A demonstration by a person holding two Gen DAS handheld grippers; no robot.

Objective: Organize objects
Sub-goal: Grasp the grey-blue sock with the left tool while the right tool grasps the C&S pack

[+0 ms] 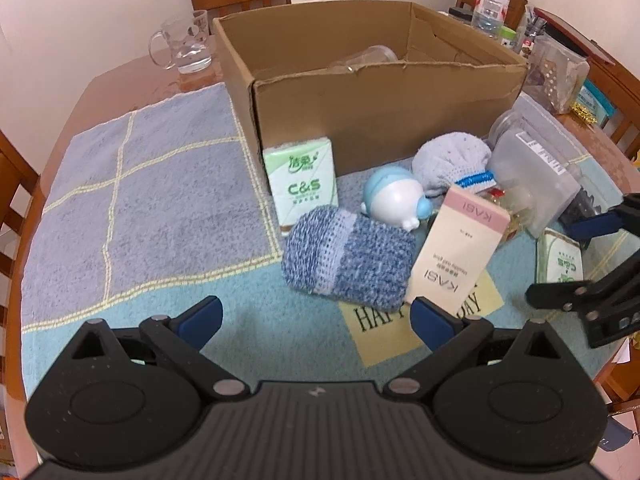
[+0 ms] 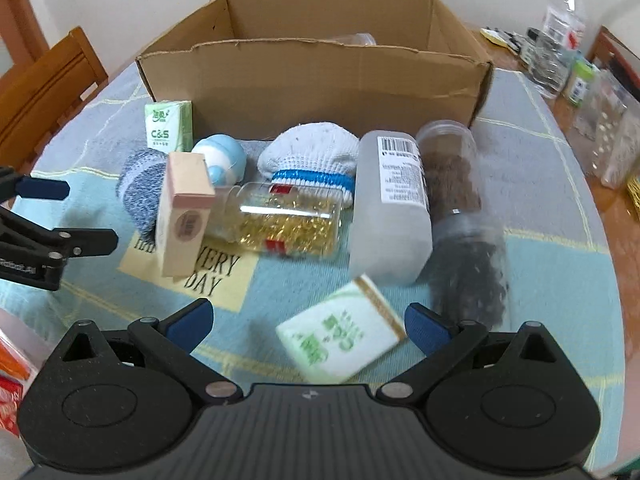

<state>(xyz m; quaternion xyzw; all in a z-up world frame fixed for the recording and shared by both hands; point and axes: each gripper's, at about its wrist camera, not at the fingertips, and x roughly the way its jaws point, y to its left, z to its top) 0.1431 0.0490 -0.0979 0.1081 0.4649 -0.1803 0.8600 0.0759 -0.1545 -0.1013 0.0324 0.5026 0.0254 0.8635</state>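
Note:
An open cardboard box (image 1: 384,120) (image 2: 312,88) stands at the back of the cloth with a clear cup inside. In front lie a green C&S tissue pack (image 1: 302,184) (image 2: 166,126), a blue knitted sock roll (image 1: 348,260), a blue-white toy (image 1: 394,198), a white sock roll (image 2: 310,152), a pink KASI box (image 1: 456,256) (image 2: 184,216), a jar of gold clips (image 2: 280,220), a frosted bottle (image 2: 392,208), a jar of dark bits (image 2: 460,208). A second tissue pack (image 2: 340,340) lies between the fingers of my open right gripper (image 2: 308,326). My left gripper (image 1: 316,320) is open, just short of the sock roll.
A glass mug (image 1: 184,42) stands left of the box. Water bottle (image 1: 490,0) and small containers (image 2: 580,80) crowd the table's right side. Wooden chairs (image 2: 44,88) surround the table. The blue checked cloth (image 1: 140,184) covers the left half.

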